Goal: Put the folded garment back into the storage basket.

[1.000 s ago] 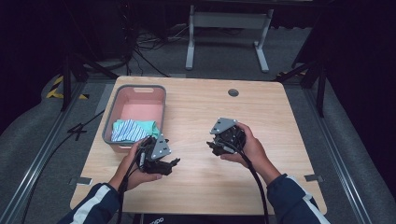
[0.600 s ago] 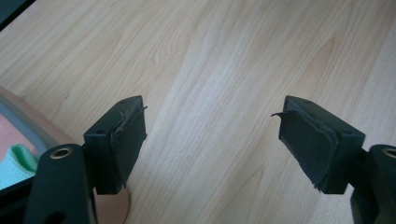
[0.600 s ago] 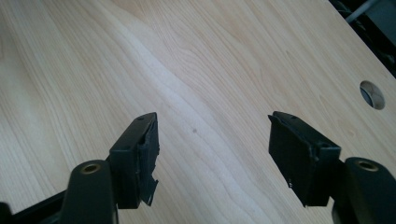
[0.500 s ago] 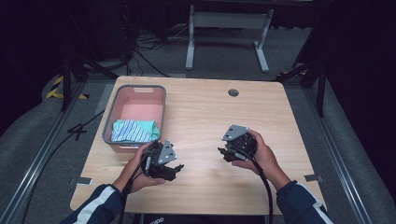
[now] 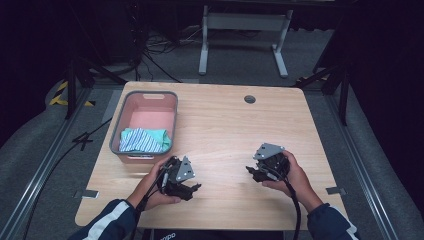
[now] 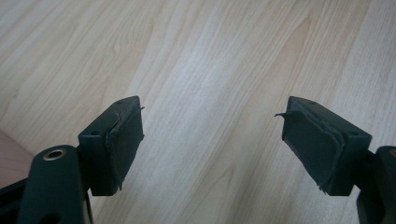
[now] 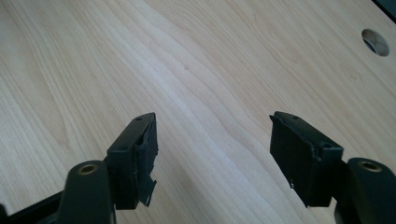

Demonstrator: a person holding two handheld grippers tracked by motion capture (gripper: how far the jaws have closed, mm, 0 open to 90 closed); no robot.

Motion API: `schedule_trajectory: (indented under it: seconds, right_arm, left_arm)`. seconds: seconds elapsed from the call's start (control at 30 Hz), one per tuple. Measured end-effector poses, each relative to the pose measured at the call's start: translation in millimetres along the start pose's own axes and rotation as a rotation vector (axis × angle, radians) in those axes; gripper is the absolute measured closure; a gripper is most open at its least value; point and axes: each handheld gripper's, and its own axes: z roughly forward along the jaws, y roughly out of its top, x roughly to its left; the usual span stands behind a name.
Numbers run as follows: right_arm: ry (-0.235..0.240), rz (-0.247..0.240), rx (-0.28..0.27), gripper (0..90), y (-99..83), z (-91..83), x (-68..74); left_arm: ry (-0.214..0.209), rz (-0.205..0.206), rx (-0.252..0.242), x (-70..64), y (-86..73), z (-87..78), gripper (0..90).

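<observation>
A person holds both grippers low over the wooden table (image 5: 220, 125), near its front edge. My left gripper (image 5: 193, 189) is at the front left, just in front of the basket, and points right. Along its own view the left gripper (image 6: 210, 116) stands open, with bare wood between the black pads (image 6: 126, 140). My right gripper (image 5: 252, 173) is at the front right and points left. It too is open (image 7: 212, 121), and nothing but wood lies between its fingers (image 7: 135, 154).
A pink basket with a grey rim (image 5: 118, 131) stands at the table's left and holds a blue-striped cloth (image 5: 141, 142) and a teal cloth (image 5: 161, 135). A round cable hole (image 5: 250, 99) (image 7: 376, 42) sits near the far edge. Cables and a metal stand lie on the floor beyond.
Both grippers have drawn back toward the near edge of the table. The right one has also shifted to the right. The basket and cloths have not moved.
</observation>
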Motion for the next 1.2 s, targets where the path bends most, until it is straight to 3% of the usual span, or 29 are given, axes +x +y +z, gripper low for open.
schedule_trajectory:
  seconds: [0.3,0.4,0.6,0.9,1.0,1.2]
  right_arm:
    - [-0.009,0.032,0.002,32.3,-35.6,-5.4,-4.9]
    - [-0.033,0.06,0.021,31.7,-50.2,-6.9,-7.2]
    - [-0.012,0.09,0.028,31.5,-68.4,-9.2,-8.9]
    - [0.031,0.155,-0.008,30.6,-95.2,-19.4,-10.2]
    - [0.05,0.188,-0.014,30.6,-106.8,-23.5,-9.6]
    - [0.055,0.219,-0.024,29.0,-121.0,-27.6,-9.9]
  left_arm:
    - [-0.035,0.012,0.02,-7.8,-4.7,13.7,20.9]
    - [-0.051,-0.005,0.009,-8.2,-6.5,15.7,20.2]
    - [-0.071,-0.011,0.018,-6.5,-11.2,17.0,18.4]
    - [-0.096,-0.021,0.039,-9.3,-21.3,21.7,17.7]
    - [-0.092,0.01,0.026,-8.9,-24.0,22.4,16.6]
    - [-0.117,-0.028,0.007,-6.1,-27.2,24.3,16.3]
